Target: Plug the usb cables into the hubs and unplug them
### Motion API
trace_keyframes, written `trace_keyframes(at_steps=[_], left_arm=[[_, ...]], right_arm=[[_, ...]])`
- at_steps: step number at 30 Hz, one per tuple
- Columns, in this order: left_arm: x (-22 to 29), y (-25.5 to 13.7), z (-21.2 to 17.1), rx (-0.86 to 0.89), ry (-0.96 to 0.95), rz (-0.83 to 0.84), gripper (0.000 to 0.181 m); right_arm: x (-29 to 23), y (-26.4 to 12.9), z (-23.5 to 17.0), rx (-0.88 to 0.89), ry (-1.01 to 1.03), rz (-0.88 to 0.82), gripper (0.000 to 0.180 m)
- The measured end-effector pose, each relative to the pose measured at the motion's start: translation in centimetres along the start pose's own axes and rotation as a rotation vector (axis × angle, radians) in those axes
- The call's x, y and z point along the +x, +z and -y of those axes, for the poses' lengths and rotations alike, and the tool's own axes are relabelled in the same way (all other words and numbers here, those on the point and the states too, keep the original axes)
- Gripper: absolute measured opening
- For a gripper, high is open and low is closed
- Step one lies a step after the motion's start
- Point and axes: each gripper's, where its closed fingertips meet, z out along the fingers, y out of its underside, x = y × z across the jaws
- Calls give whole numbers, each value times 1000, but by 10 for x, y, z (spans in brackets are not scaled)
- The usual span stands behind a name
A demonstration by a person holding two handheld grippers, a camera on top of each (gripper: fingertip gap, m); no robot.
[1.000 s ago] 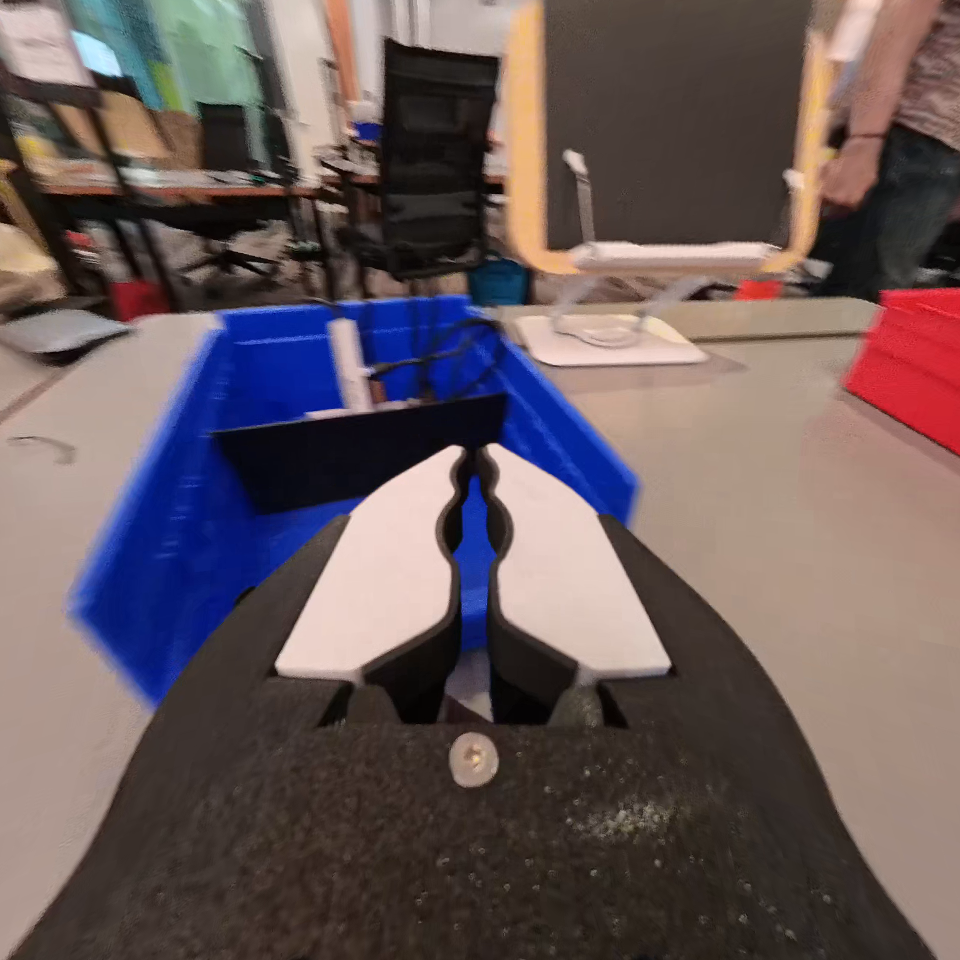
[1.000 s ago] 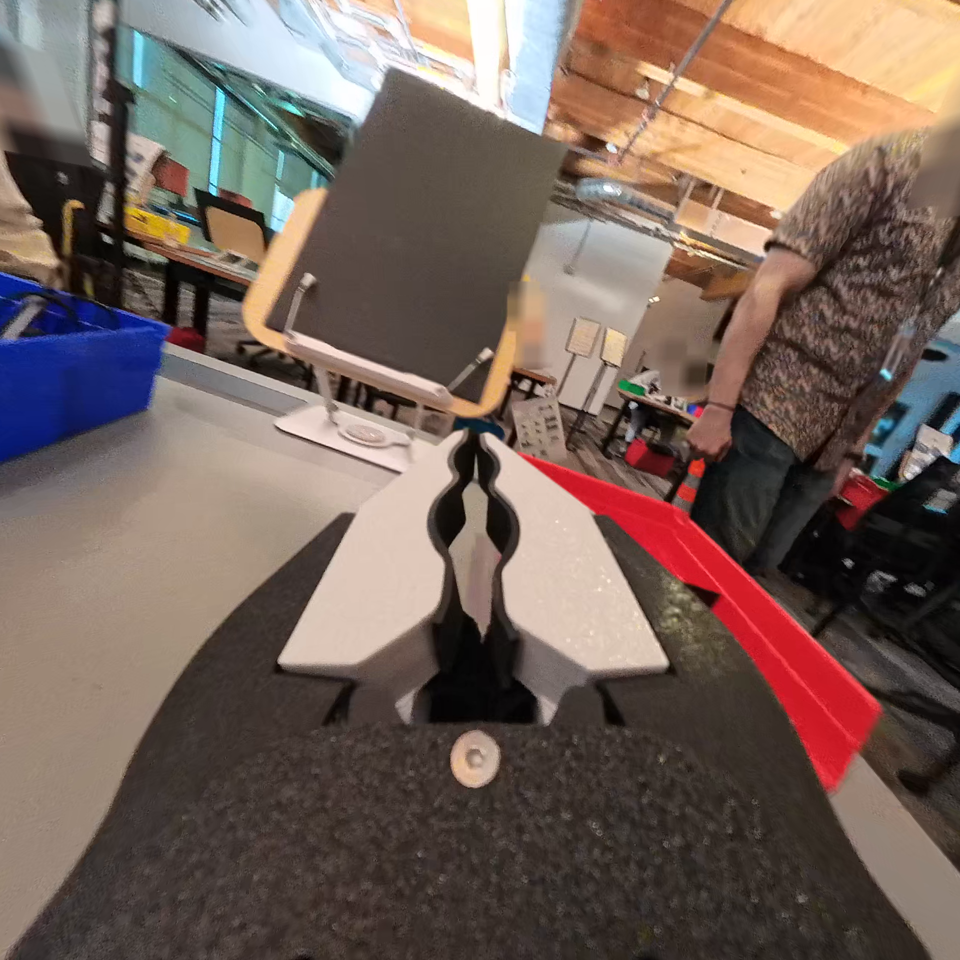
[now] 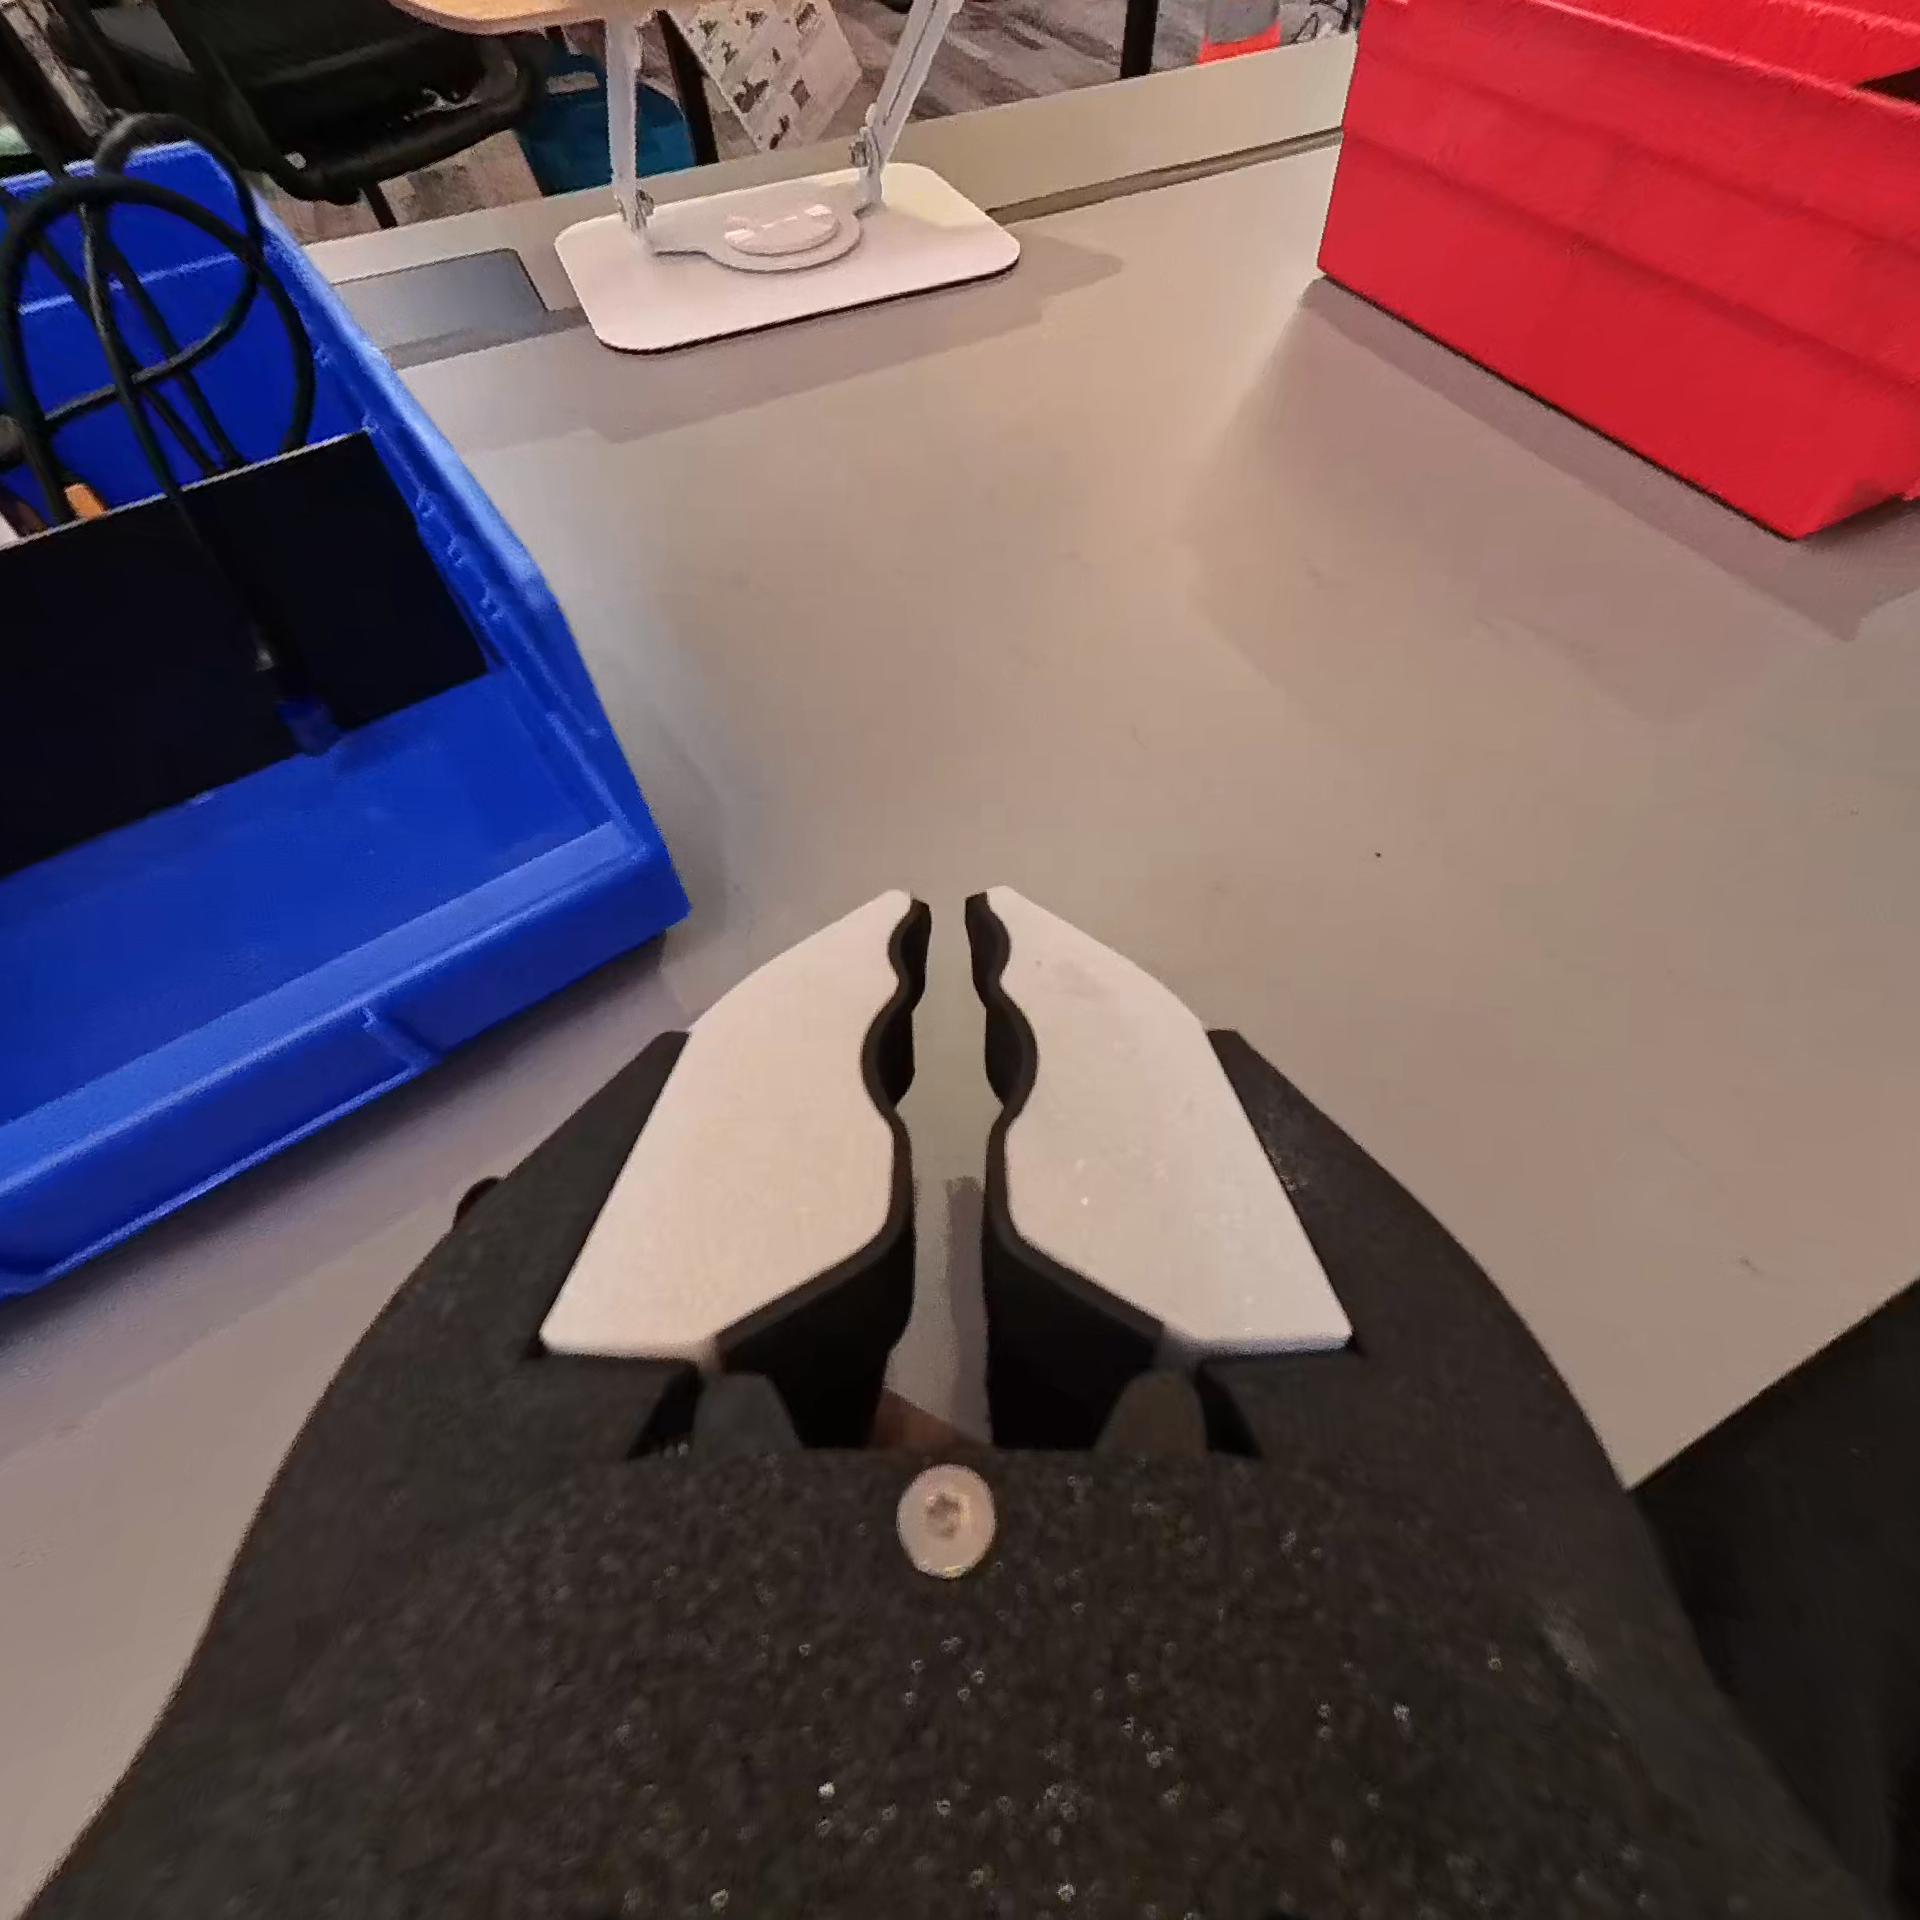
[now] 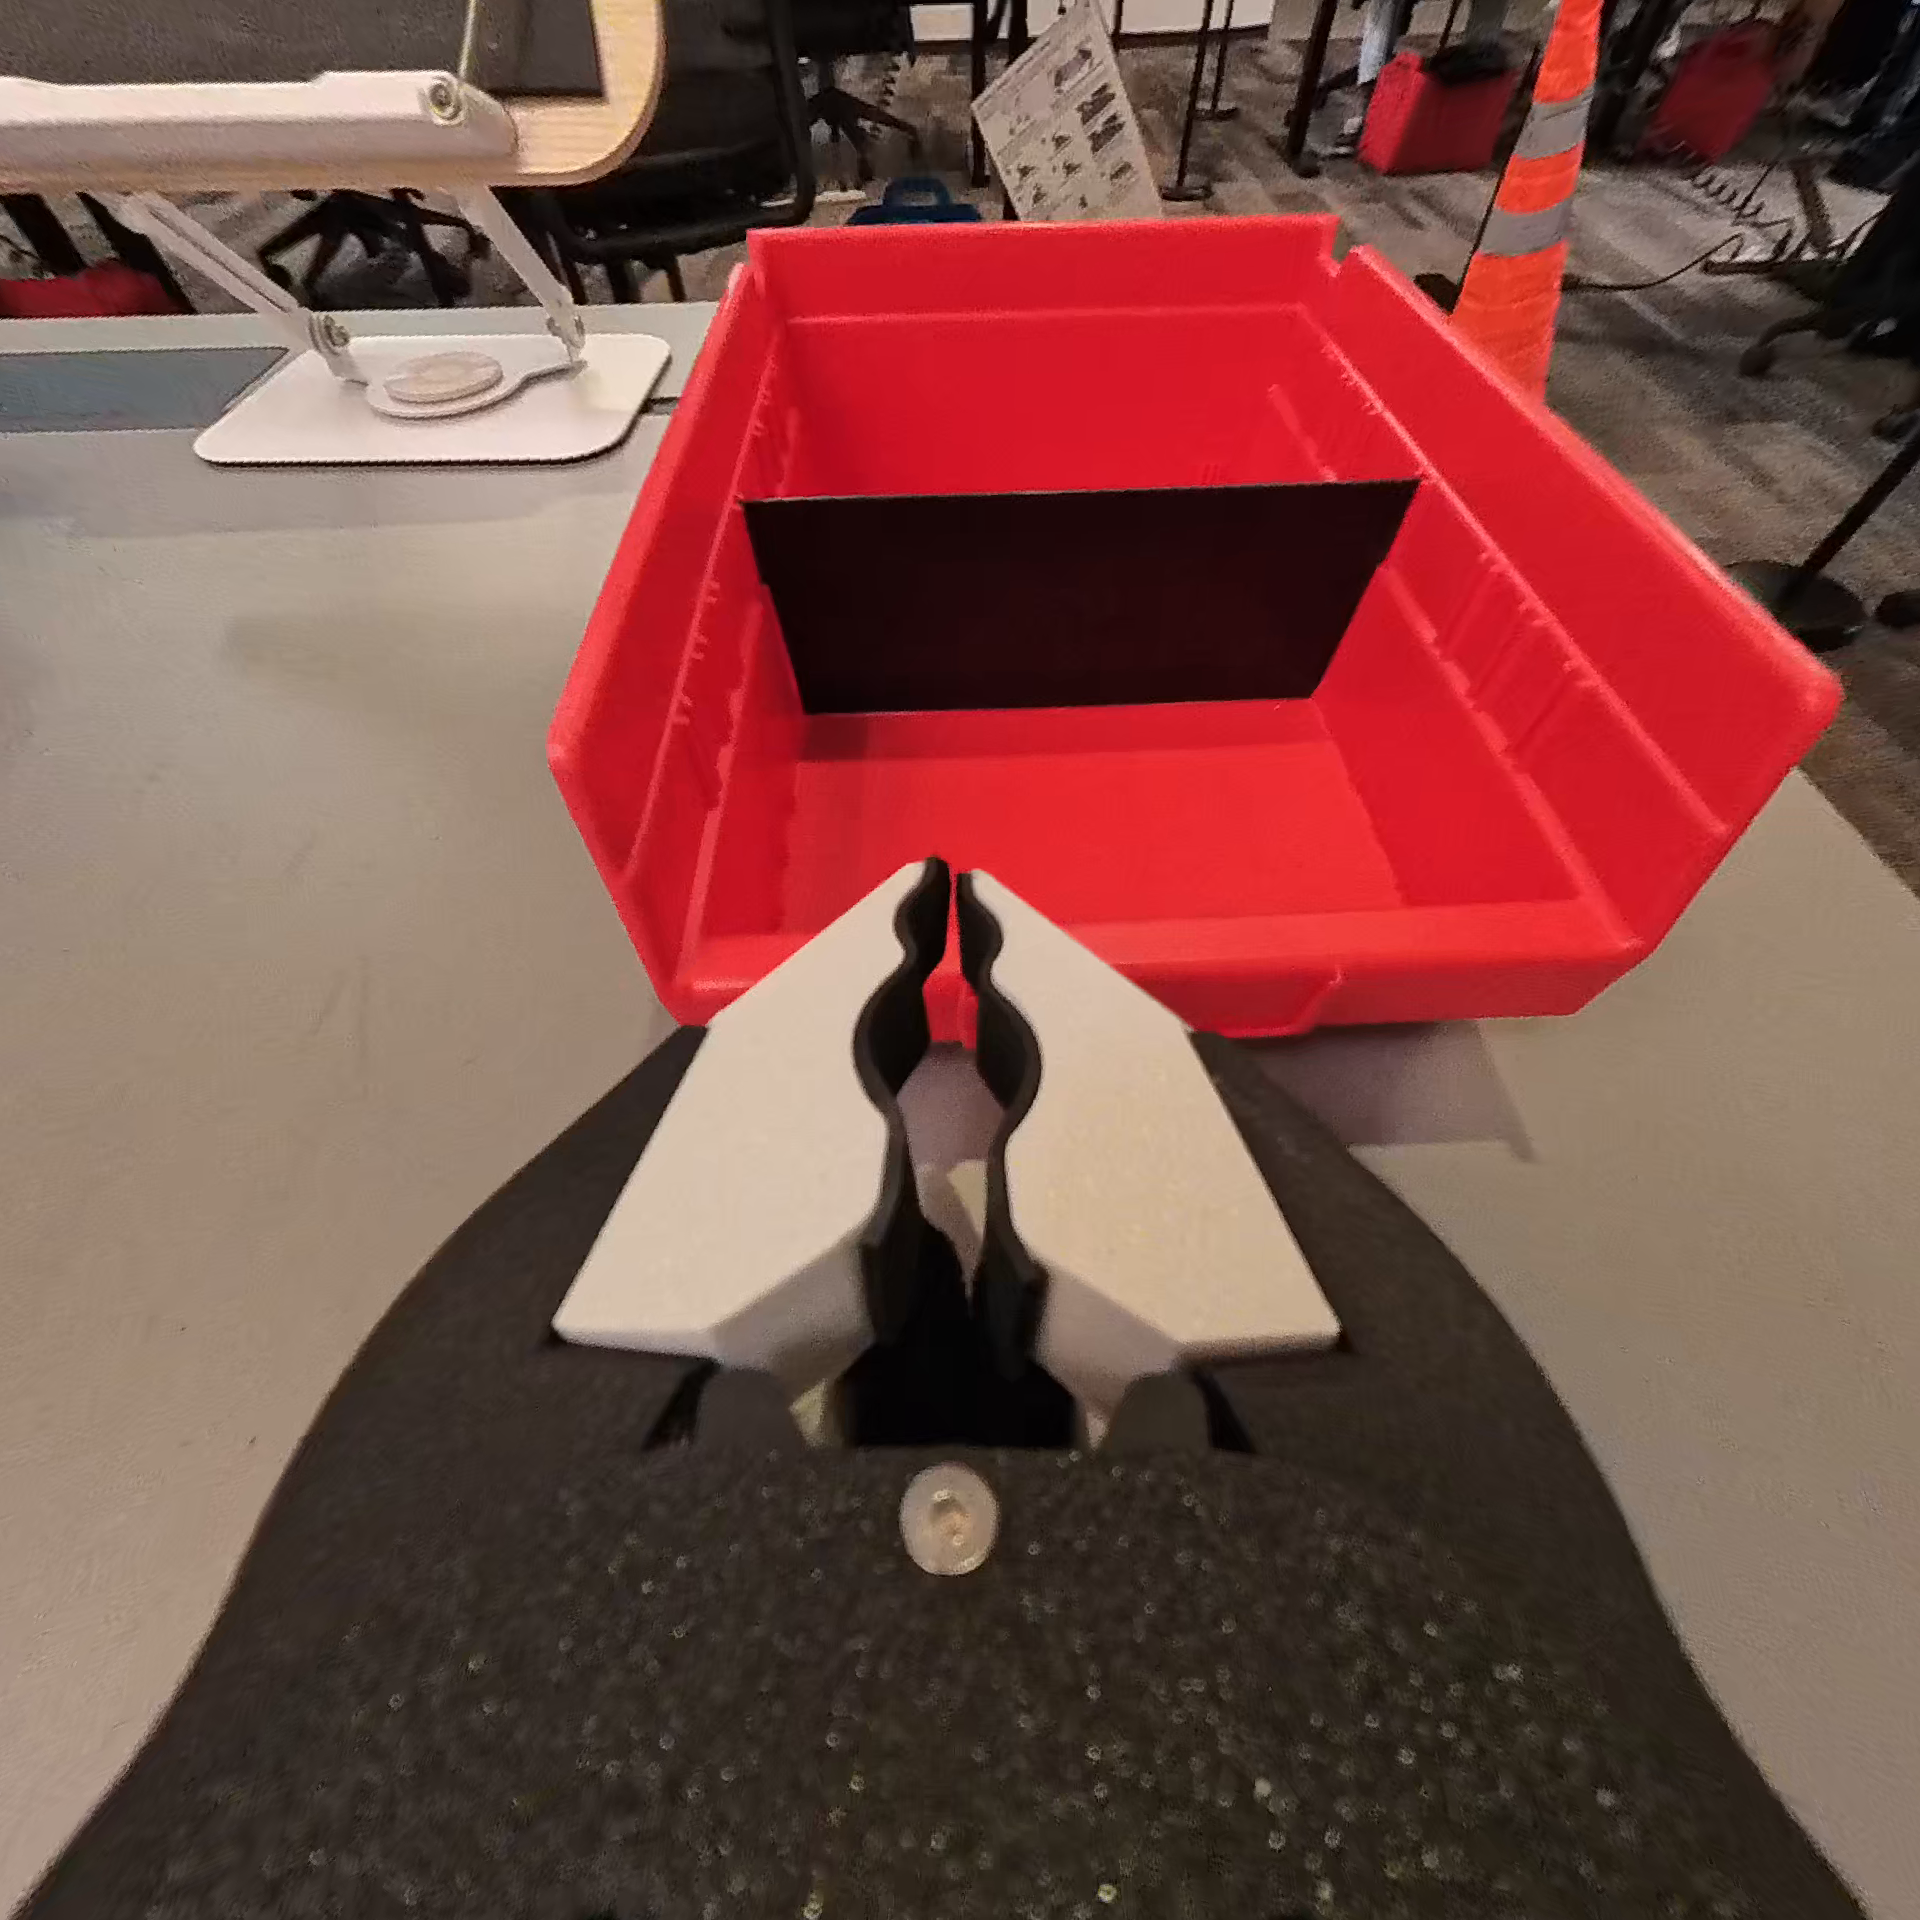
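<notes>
Plain grey bench (image 3: 1299,727), matte and a bit scuffed, in a busy workshop: office chairs (image 4: 727,114), a traffic cone (image 4: 1527,197) and carpet past the far edge. A white stand (image 3: 790,249) sits by the far edge, between the two bins.

Left gripper (image 3: 948,909) hangs over bare bench near the front edge, jaws almost together with just a thin gap, holding nothing. The blue bin (image 3: 343,935) is off to its left, just beside the tips, toward the left edge. Black cables (image 3: 135,343) are coiled in the bin's back section behind a black divider (image 3: 208,603), and one cable end with a blue plug (image 3: 307,717) drops over the divider into the front section. So the cables are well apart from the jaws. Can't make out a hub in there.

Right gripper (image 4: 953,883) points at the red bin (image 4: 1714,665) by the right edge, tips over its front lip, jaws nearly touching and holding nothing. The red bin has its own black partition (image 4: 1070,592) across the middle.
</notes>
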Motion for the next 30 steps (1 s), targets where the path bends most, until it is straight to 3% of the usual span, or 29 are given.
trace_keyframes(at_steps=[4, 7, 11, 15, 22, 30], left_arm=[[2, 1, 0, -4, 29, 13, 7], [2, 1, 0, -3, 32, 12, 8], [1, 0, 0, 0, 25, 14, 7], [0, 1, -1, -3, 22, 14, 8], [1, 3, -3, -14, 36, 15, 8], [1, 3, -4, -21, 43, 19, 8]], right_arm=[[-35, -7, 8, 28, 122, 304, 2], [-75, -34, 25, 70, 330, 732, 4], [-80, -54, 44, 94, 532, 962, 2], [-82, -64, 49, 82, 595, 1061, 0], [-85, -64, 43, 42, 581, 1073, 0], [-73, -34, 16, -112, 696, 926, 2]])
